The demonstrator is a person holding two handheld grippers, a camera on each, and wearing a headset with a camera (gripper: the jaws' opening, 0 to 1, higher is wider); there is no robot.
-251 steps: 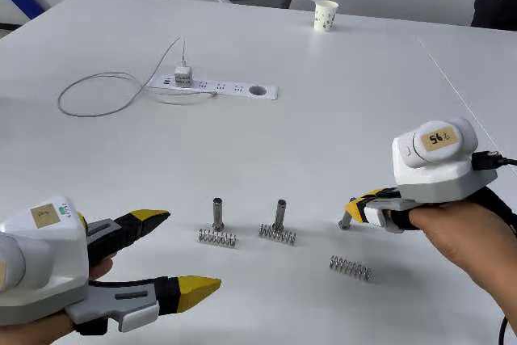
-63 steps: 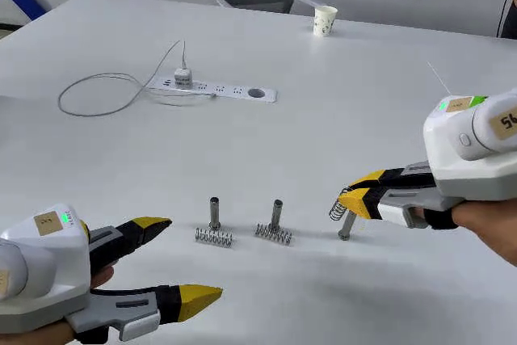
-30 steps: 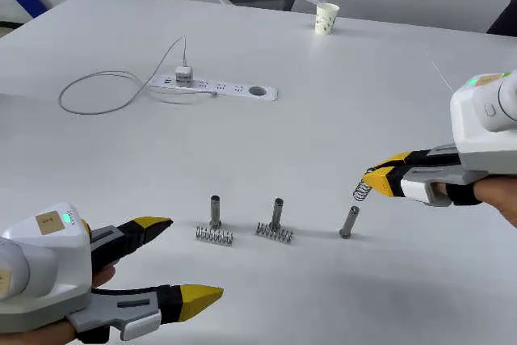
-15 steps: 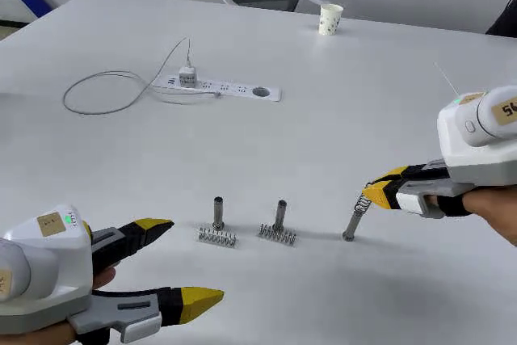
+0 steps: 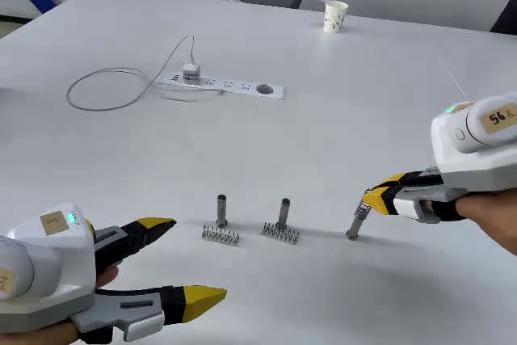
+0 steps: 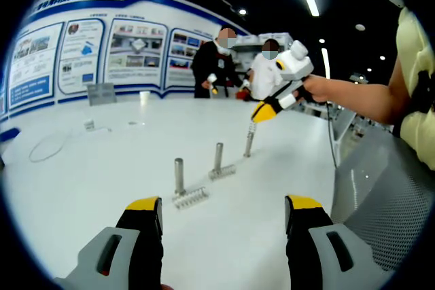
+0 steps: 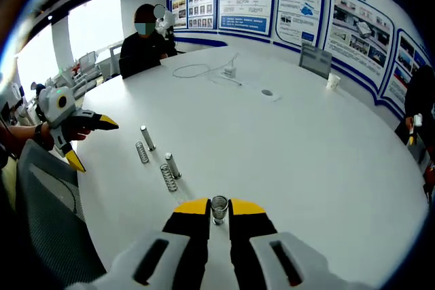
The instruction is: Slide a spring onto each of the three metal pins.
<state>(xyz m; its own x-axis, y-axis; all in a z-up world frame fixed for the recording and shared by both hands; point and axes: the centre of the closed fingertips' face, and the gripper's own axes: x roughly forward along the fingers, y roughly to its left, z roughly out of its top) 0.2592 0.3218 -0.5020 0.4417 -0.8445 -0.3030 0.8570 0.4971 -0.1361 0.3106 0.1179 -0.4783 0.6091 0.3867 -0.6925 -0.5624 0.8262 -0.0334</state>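
Head view, left to right: left tongs (image 5: 198, 256) spread wide, holding nothing, low over the near bench (image 5: 347, 94). Upright and bare: left pin (image 5: 221, 208) and middle pin (image 5: 283, 212), with left spring (image 5: 220, 236) and middle spring (image 5: 279, 233) lying loose at their bases. Further right, right pin (image 5: 354, 225) looks tilted. The right tongs (image 5: 374, 199) pinch the third spring (image 5: 363, 210) at its top end; can't tell how far on. Risks: the coil snags the tip and buckles, side load topples the pin if it's unfixed, or early release lets the spring hop off and roll.

Two springs (image 5: 220, 235) lie before two pins (image 5: 221, 209); third spring (image 5: 363, 210) seemingly on right pin (image 5: 354, 228).
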